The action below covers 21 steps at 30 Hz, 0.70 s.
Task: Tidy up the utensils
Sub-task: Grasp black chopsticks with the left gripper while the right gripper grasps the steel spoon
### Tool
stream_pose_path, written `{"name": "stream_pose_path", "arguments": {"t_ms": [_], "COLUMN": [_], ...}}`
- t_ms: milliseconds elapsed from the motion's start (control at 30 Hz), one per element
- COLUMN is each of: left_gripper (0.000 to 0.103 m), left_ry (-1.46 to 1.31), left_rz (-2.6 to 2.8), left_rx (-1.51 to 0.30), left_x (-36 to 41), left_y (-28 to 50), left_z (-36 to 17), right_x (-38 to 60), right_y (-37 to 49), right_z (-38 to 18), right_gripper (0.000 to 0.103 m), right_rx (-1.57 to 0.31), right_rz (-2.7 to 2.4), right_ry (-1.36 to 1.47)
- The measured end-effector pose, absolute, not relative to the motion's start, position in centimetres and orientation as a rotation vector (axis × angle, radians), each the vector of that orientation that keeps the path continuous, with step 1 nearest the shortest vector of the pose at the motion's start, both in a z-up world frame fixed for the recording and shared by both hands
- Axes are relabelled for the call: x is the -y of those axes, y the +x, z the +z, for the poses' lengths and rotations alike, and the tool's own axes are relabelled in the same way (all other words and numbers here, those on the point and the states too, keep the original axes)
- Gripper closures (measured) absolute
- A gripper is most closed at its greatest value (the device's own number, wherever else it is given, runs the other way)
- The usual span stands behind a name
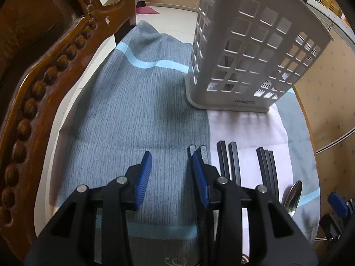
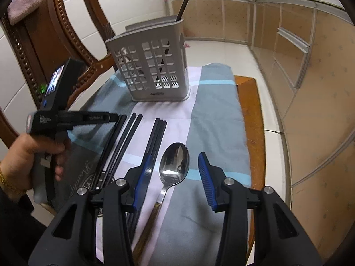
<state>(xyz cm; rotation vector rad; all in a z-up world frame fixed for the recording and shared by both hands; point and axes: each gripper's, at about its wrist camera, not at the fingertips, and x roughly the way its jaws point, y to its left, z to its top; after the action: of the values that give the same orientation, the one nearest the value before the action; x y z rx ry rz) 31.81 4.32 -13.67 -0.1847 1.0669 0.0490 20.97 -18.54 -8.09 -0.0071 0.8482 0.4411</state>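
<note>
A carved wooden chair [image 1: 44, 77] stands at the far left, beside the worktop [image 2: 255, 133], which is covered by a grey-blue striped cloth [image 1: 137, 102]. The left gripper [image 1: 172, 166] hangs over this cloth with its jaws partly apart and nothing between them; its right blue pad sits just over the end of the leftmost chopstick pair [image 1: 199, 151], though contact cannot be judged. In the right wrist view, a hand [image 2: 28, 155] holds that gripper by its black handle, above the chopsticks' far ends.

Further right, black chopsticks [image 2: 133, 137] lie side by side on the cloth's pale strip, in three small groups running toward the holder. The white slotted holder [image 2: 153, 71] stands upright on the cloth beyond them, well apart from their ends, with one dark stick [image 2: 184, 2] poking up from its back compartment.

Right of the chopsticks lies a steel spoon [image 2: 174, 166], bowl up and pointing toward the holder, its brown handle toward the camera. The right gripper [image 2: 175, 173] straddles it: the bowl lies between the jaws, which stand half open, neither pad touching the spoon. Kitchen cabinets [image 2: 299, 55] curve along the right.
</note>
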Motion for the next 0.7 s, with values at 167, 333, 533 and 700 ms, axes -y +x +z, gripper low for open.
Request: {"name": "stream_pose_path", "arguments": {"t_ms": [167,333,533,700], "left_gripper": [0.064,0.064,0.064,0.064], "left_ry": [-0.194,-0.138,-0.201,-0.238], "left_rz": [0.084,0.089,0.080,0.041], "left_rx": [-1.102,-1.102,-1.099,-1.101], "left_x": [-5.5,-5.5,-5.6,-5.4], "left_y": [33.1,34.3,34.9,35.2], "left_z": [-13.9,-14.3,-13.4,-13.0], "right_x": [20.1,20.5,20.2,20.5], "right_y": [24.1,25.8,26.2,26.5], "right_z": [-9.6,-11.0,-11.3,-11.9], "right_gripper": [0.059,0.059,0.060,0.068], "right_rx": [-0.895,-0.942,-0.955,-0.973], "right_rz": [0.538,0.596,0.640,0.665], "right_ry": [0.020,0.038,0.035,0.028]}}
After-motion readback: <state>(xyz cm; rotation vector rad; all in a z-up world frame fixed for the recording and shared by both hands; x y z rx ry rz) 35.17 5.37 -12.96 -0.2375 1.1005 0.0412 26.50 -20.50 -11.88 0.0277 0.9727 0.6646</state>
